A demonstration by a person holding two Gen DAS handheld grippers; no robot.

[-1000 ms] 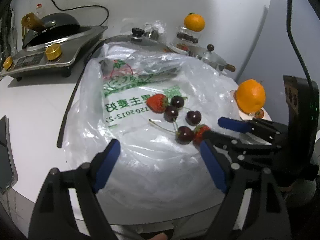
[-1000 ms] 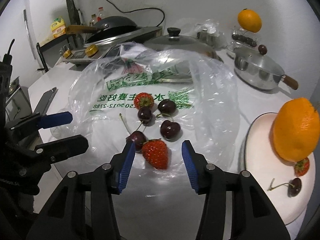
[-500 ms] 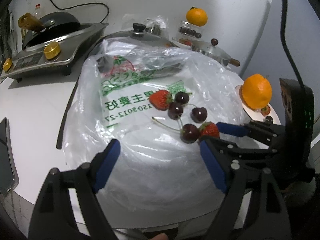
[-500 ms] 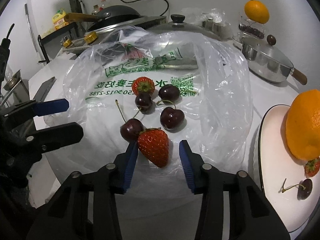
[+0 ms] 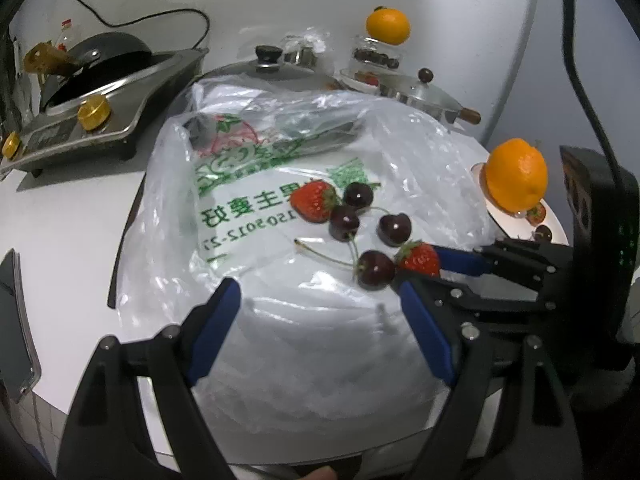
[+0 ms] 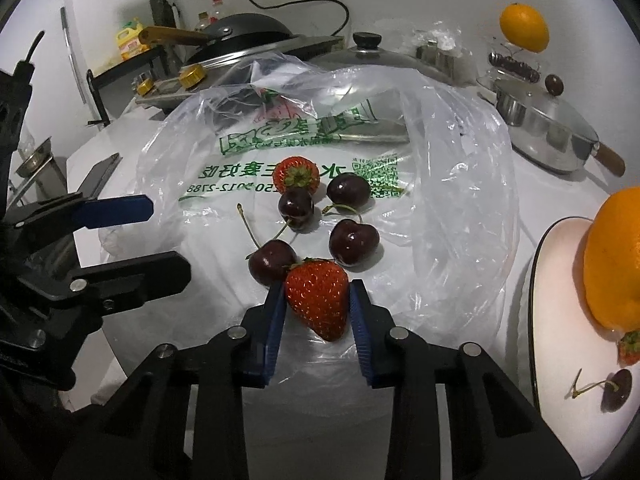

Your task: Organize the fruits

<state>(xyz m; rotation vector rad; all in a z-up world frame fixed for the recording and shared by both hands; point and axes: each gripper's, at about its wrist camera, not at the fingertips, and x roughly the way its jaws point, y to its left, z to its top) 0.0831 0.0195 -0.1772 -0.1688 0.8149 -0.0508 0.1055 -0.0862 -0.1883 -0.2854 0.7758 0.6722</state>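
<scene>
We see the right gripper (image 6: 318, 300) with its blue jaws closing on the near strawberry (image 6: 318, 298), both pads already against its sides, fruit resting on the clear plastic bag (image 6: 440, 160) spread over the white table (image 6: 540, 184). A dark cherry (image 6: 273, 262) sits touching that strawberry's left shoulder. Three more cherries and a second strawberry (image 6: 297, 174) lie just beyond it on the bag. The left gripper (image 5: 320, 324) hangs over the bag's near left part, jaws wide apart, nothing between them. At right, we see a white plate (image 6: 560, 280) with an orange (image 6: 612, 256), a small strawberry and a stemmed cherry on it. Far back, we see a wok (image 6: 240, 36) on a cooker, a pot lid (image 6: 372, 56), a lidded saucepan (image 6: 548, 132) and another orange (image 6: 524, 28).
</scene>
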